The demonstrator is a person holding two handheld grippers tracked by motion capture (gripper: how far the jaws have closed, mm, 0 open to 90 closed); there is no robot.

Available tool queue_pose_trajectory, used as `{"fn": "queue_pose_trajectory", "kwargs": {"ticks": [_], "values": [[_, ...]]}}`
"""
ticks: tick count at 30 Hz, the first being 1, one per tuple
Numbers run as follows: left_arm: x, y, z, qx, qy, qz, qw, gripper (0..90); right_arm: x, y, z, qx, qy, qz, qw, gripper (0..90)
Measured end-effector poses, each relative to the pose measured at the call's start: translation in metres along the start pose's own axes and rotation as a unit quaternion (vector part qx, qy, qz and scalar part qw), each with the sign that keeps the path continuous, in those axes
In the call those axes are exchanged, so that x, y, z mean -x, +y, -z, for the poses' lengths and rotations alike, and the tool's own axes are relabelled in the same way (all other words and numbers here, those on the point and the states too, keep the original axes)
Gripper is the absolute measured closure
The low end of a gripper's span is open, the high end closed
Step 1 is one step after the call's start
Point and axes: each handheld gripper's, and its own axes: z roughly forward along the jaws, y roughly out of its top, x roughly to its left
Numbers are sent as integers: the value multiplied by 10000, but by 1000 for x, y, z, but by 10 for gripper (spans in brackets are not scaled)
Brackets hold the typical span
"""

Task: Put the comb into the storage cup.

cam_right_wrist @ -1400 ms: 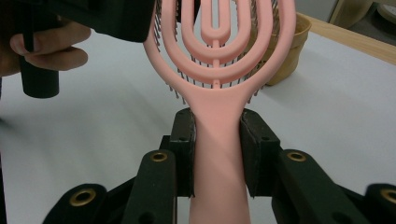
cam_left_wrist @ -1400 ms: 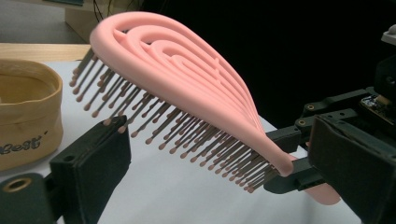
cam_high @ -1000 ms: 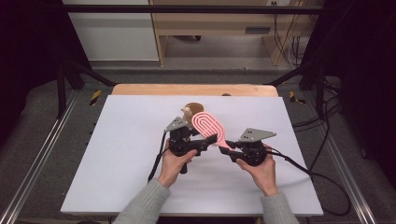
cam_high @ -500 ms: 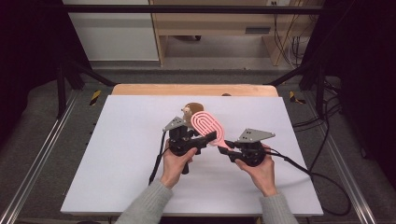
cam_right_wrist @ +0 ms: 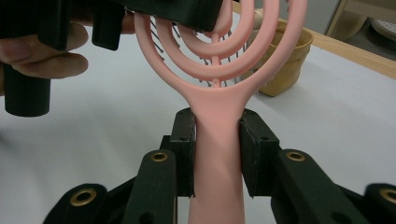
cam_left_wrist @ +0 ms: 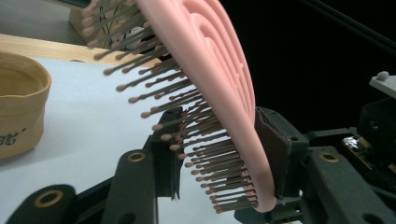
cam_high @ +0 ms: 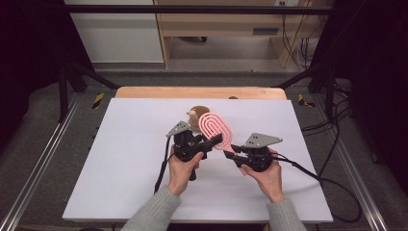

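Note:
A pink hairbrush (cam_high: 216, 126) with open ring-shaped ribs is held above the white table (cam_high: 120, 159). My right gripper (cam_high: 231, 153) is shut on its handle (cam_right_wrist: 217, 140), a pad on each side. My left gripper (cam_high: 214, 142) has just been closing on the brush's head (cam_left_wrist: 219, 70): one pad lies against the pink back, and the other meets the bristle tips (cam_left_wrist: 187, 140). In the right gripper view the left gripper's black jaw covers the top of the head.
A low tan paper-like pot (cam_high: 195, 115) stands on the table just behind the brush, seen also as the tan pot (cam_left_wrist: 18, 107) and the tan pot (cam_right_wrist: 285, 60). A wooden strip (cam_high: 192, 92) edges the far side. Cables trail from both grippers toward the near edge.
The left gripper's jaws have drawn together around the brush head. Both hands and the brush stay in the same place.

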Motion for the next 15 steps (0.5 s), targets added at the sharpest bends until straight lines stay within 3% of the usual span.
{"fn": "queue_pose_trajectory", "kwargs": {"ticks": [15], "values": [[8, -1, 3, 114, -87, -179, 9997, 615, -1, -1, -3, -5, 92, -20, 10000, 703]]}}
